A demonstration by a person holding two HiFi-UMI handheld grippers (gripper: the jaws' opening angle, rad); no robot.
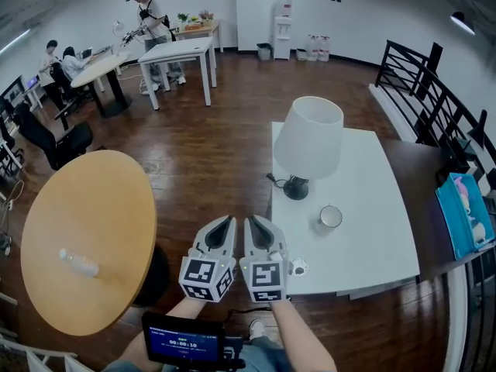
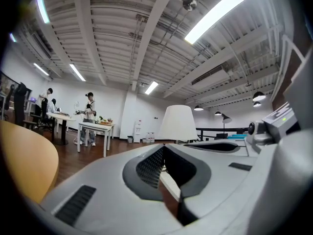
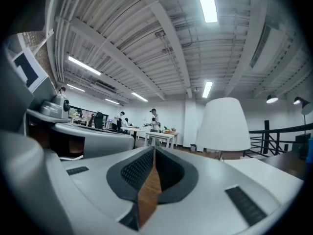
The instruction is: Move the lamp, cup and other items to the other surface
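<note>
A lamp [image 1: 308,138] with a white shade and black base stands on the white table [image 1: 364,177], near its left edge. A white cup [image 1: 328,218] sits just right of the lamp's base. My left gripper [image 1: 225,222] and right gripper [image 1: 254,222] hang side by side at the table's near left corner, both pointing level towards the lamp. Each is shut with nothing between the jaws. In the left gripper view the lamp [image 2: 177,124] rises beyond the left gripper [image 2: 164,153]. In the right gripper view the lamp [image 3: 226,125] stands right of the right gripper [image 3: 154,153].
A round wooden table [image 1: 85,223] stands to the left with a clear bottle [image 1: 80,263] lying on it. Dark wood floor separates the two tables. A blue box [image 1: 463,215] and a black railing [image 1: 434,99] are at the right. People [image 1: 151,14] work at tables far back.
</note>
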